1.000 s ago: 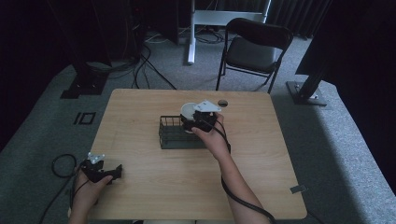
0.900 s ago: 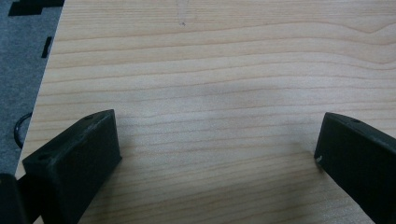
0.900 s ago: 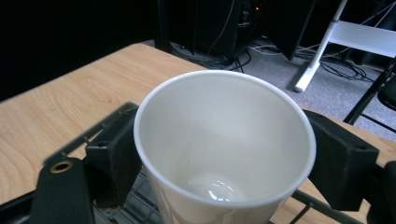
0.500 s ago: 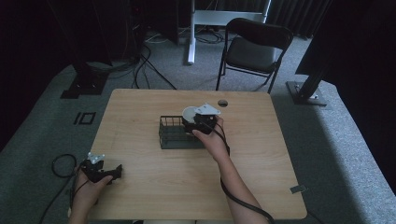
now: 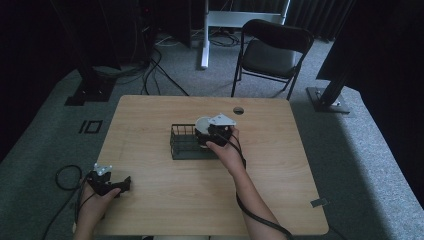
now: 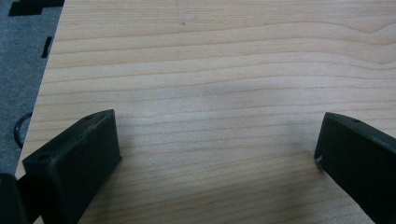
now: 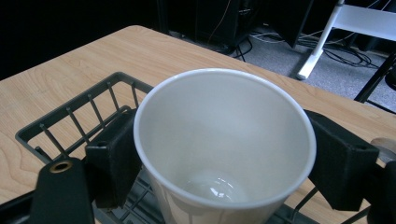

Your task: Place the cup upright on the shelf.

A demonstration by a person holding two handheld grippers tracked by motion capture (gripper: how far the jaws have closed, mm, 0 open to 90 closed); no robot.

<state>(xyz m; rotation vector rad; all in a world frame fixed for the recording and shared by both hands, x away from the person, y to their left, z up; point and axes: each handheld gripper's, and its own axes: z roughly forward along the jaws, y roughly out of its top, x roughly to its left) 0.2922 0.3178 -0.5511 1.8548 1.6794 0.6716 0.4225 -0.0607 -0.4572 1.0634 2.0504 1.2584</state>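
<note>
At the right end of a dark wire basket (image 5: pixel 186 142), the right gripper (image 7: pixel 224 154) has its jaws clamped on a white paper cup (image 7: pixel 224 140) (upright, mouth open) held over the basket. Well apart from the basket, the left gripper (image 6: pixel 215 154) rests with jaws wide apart at the table (image 5: pixel 280 165) corner.

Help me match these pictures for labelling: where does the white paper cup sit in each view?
High view: the white paper cup is at the table's middle, held by the right gripper over the right end of the black wire basket.
Right gripper view: the cup is at centre, between the two black jaws.
Left gripper view: bare wooden tabletop between open jaws.
Shared landmark: the wire basket.
</note>
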